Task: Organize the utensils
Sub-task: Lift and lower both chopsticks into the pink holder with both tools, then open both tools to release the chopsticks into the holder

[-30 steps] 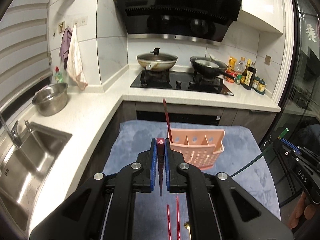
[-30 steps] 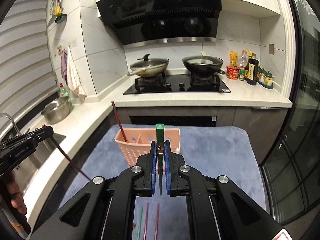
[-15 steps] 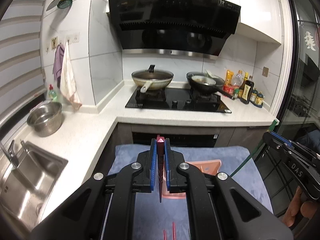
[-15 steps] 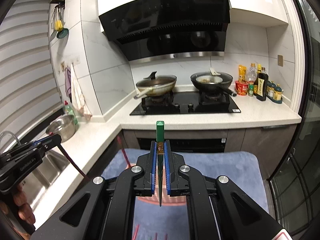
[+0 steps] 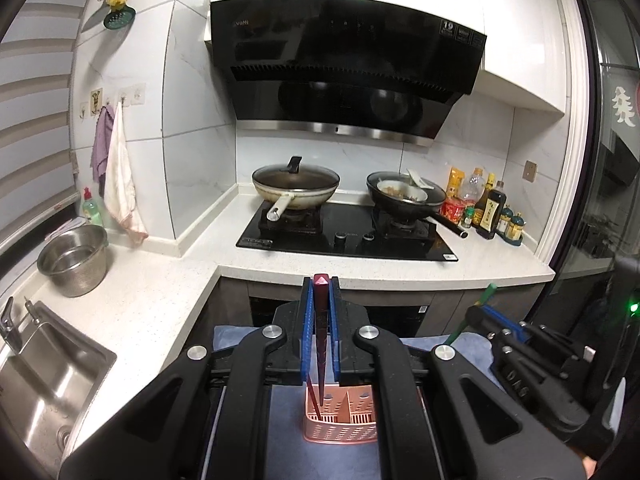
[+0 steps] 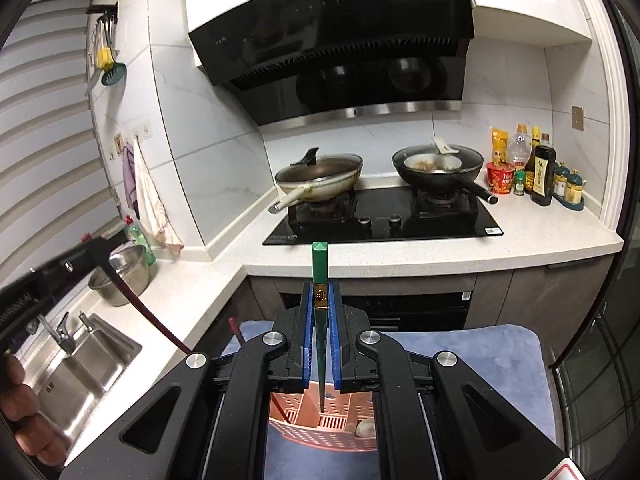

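A dark red chopstick (image 5: pixel 320 332) is clamped upright between the blue pads of the left gripper (image 5: pixel 320 344), which are closed down to the stick's width; its lower tip is seen inside the left compartment of the pink slotted utensil basket (image 5: pixel 340 424) directly below. A green chopstick (image 6: pixel 320 320) is pinched in the same manner by the right gripper (image 6: pixel 320 344) — its pointed end hangs over the middle compartment of that basket (image 6: pixel 324 428), though contact with the floor cannot be told. Another red chopstick (image 6: pixel 239 334) is seen leaning in the basket's left part, and a pale rounded utensil at its right corner. The basket is set on a blue-grey mat (image 6: pixel 472 364) in front of the white countertop (image 6: pixel 440 248), near the steel sink (image 5: pixel 36 384).
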Tool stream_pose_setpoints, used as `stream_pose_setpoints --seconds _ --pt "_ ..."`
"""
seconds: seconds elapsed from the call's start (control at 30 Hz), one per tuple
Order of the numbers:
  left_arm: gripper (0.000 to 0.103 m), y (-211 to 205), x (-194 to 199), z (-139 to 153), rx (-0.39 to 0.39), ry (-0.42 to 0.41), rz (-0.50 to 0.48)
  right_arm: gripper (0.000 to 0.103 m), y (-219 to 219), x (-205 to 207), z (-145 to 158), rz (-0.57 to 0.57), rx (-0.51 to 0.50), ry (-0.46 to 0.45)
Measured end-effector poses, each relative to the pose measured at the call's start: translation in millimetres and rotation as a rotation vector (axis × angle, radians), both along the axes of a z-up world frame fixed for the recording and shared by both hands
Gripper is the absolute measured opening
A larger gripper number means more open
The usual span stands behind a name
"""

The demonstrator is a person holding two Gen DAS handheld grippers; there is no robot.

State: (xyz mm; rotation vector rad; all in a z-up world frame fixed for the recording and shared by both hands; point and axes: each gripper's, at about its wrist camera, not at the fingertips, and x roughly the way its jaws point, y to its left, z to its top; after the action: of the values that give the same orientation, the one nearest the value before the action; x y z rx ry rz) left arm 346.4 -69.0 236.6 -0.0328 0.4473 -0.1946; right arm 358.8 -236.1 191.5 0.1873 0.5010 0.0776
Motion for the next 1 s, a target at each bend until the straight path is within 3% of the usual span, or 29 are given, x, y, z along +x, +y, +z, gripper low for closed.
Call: stream_pose_setpoints --seconds 0.37,1.0 --pt "0.007 -11 42 -59 0.012 0.103 0.011 0.007 -12 30 -60 -0.008 0.038 0.12" --pt "0.008 -8 59 -96 0.024 0.182 0.029 0.008 -16 37 -94 -0.01 0.025 0.18"
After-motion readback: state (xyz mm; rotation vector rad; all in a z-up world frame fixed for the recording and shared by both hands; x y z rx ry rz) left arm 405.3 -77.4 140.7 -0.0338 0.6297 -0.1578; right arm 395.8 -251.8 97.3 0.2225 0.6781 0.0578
